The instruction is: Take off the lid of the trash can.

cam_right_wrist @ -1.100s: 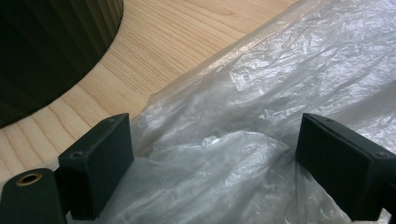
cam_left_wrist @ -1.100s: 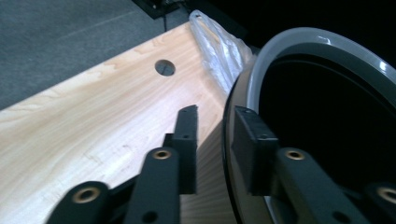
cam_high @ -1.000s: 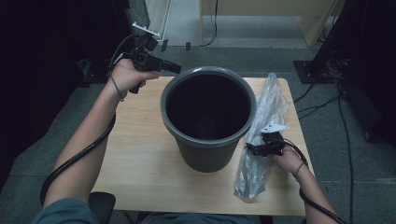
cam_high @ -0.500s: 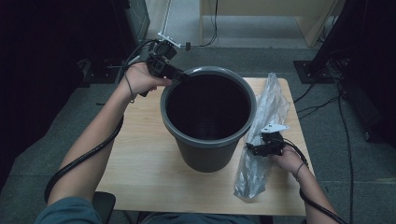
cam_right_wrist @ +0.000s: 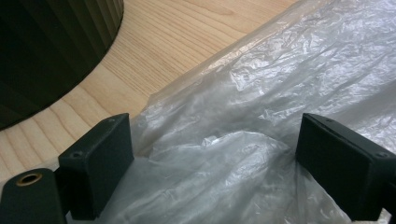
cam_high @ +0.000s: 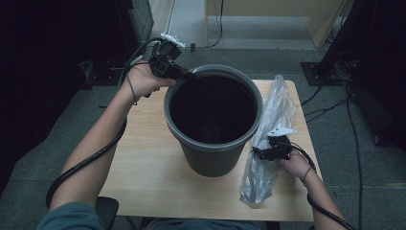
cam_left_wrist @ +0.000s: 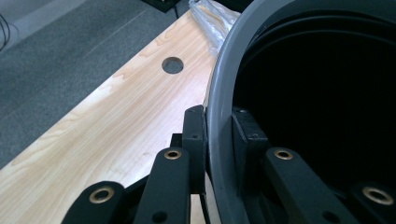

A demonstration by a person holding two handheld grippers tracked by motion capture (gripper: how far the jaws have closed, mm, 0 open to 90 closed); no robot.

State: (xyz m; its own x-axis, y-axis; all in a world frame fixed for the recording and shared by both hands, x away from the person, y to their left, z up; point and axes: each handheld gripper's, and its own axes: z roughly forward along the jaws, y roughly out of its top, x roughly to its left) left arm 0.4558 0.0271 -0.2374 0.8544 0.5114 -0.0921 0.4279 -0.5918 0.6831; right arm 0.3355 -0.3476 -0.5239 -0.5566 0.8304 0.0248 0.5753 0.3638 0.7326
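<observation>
We see a light wooden counter (cam_high: 143,158) on a grey carpet floor (cam_high: 57,143), with dark shapes and cables around it. A big grey bin (cam_high: 213,120) stands upright in the middle of the counter. It is dark inside.

Our left gripper (cam_high: 184,74) is at the far left part of the bin's rim (cam_left_wrist: 217,107). In the left gripper view, one jaw is outside the rim and the other is inside it. The jaws have just been closing, with the rim between them. The outside jaw sits right against the rim, and the inside jaw looks very near it, but we cannot tell if it presses yet.

A clear plastic bag (cam_high: 268,143) lies long and crumpled on the counter, just to the right of the bin. Our right gripper (cam_high: 256,152) is low over the bag. In the right gripper view, its jaws stand wide apart, with the crinkly bag (cam_right_wrist: 261,116) between them, not squeezed.

A round hole (cam_left_wrist: 173,65) shows in the counter near the far edge.
</observation>
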